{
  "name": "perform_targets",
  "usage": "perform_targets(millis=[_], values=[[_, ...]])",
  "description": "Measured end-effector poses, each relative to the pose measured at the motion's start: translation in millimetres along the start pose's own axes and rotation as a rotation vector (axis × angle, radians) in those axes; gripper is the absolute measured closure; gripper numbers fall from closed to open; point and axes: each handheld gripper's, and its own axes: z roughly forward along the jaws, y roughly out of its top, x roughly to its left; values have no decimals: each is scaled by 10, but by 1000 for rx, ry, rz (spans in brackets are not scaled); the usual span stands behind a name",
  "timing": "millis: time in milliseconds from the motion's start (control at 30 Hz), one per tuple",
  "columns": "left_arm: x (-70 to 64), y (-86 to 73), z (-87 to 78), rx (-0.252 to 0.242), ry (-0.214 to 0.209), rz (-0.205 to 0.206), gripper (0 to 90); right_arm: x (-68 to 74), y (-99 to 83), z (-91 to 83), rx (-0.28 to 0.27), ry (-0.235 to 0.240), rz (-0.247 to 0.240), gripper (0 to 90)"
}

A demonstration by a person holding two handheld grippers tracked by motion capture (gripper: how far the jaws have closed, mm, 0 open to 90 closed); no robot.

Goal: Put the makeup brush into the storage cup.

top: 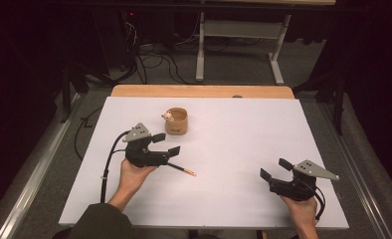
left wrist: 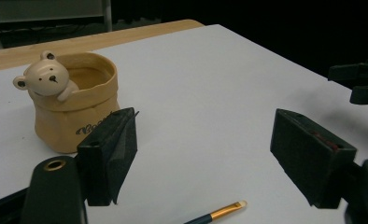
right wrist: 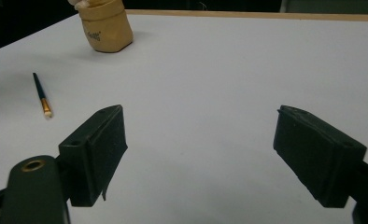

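A tan pot point(top: 176, 122) with a small bear figure point(top: 167, 116) on its rim stands on the white table point(top: 234, 129), left of centre. Just below it a thin dark paintbrush point(top: 182, 170) with a gold ferrule lies flat. My left gripper point(top: 166, 144) is open between pot and brush, over the brush's handle end and holding nothing. In the left gripper view the pot point(left wrist: 74, 112) sits behind the left jaw and the brush tip point(left wrist: 222, 212) lies below the open gripper point(left wrist: 205, 140). My right gripper point(top: 275, 169) is open at the near right. Its own view shows the gripper point(right wrist: 198, 126) empty, with the brush point(right wrist: 42, 95) and pot point(right wrist: 106, 28) far to the left.
A wooden strip point(top: 201, 91) runs along the table's far edge. Beyond it are dark floor, cables point(top: 154, 59) and a white desk frame point(top: 239, 45). The right gripper point(left wrist: 359, 81) shows at the right edge of the left gripper view.
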Motion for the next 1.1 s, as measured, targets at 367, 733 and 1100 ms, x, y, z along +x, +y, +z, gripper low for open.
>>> perform_targets(millis=[367,733,1100], values=[[-17,64,112,4,-1,7,237,2,-2,6,4,8,-4,189],[-44,130,256,13,-11,17,238,0,-2,8,5,11,-3,189],[-19,140,302,28,-15,4,239,1,-2,12,4,16,1,189]])
